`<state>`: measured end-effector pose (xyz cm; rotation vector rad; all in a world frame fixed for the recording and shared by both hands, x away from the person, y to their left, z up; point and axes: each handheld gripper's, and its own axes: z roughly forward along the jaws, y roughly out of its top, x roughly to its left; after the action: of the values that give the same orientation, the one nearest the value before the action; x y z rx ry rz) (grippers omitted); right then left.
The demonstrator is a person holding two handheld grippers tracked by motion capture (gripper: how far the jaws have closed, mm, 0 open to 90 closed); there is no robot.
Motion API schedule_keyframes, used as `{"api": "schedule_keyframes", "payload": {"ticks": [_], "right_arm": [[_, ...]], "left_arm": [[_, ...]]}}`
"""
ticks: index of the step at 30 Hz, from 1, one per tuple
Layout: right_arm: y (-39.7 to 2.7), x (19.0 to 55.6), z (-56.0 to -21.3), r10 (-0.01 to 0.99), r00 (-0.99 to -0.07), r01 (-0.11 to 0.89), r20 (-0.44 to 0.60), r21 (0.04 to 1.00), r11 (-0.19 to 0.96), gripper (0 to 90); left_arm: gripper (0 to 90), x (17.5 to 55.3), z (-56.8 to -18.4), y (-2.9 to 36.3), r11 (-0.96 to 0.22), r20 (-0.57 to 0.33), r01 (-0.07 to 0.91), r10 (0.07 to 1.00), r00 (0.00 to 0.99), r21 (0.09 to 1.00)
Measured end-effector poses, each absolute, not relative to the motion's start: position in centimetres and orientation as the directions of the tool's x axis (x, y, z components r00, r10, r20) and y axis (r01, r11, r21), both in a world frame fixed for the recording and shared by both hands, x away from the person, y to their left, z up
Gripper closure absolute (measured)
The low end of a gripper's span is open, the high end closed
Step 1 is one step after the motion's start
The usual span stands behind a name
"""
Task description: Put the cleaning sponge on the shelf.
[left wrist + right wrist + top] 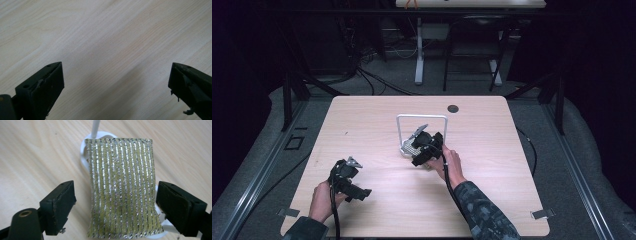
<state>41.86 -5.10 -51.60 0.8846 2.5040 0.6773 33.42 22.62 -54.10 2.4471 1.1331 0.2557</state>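
A scouring pad (122, 187) woven in gold and silver stripes lies flat on the base of a white wire rack (83, 150). In the high view the rack (422, 116) stands at the middle of the wooden table (492, 165), with the pad (408, 146) at its foot. My right gripper (115, 195) hovers just above the pad, open; its pads stand on either side of it, and the left one is clearly apart from it. From above, the right gripper (418, 145) sits over the rack's base. My left gripper (115, 82) is open over bare wood, at the table's front left (349, 167).
A dark round hole (453, 108) lies behind the rack near the table's far edge. Metal clamps (542, 214) grip the front corners. Beyond the table stand the legs of another desk (419, 55) and loose cables on the floor.
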Motion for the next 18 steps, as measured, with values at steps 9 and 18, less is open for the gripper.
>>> {"api": "schedule_keyframes", "payload": {"ticks": [9,18], "right_arm": [[-7.0,39.6,-49.9,0.624,-0.769,0.442,-0.142,0.587,0.678,14.0],[-9.0,37.8,-48.4,0.622,-0.774,0.442,-0.122,0.599,0.668,10.1]], "left_arm": [[0.3,33.3,-54.2,22.6,-0.576,-0.012,0.681,0.760,0.650,0.451],[0.3,33.1,-54.1,22.5,-0.581,-0.007,0.676,0.756,0.654,0.454]]}}
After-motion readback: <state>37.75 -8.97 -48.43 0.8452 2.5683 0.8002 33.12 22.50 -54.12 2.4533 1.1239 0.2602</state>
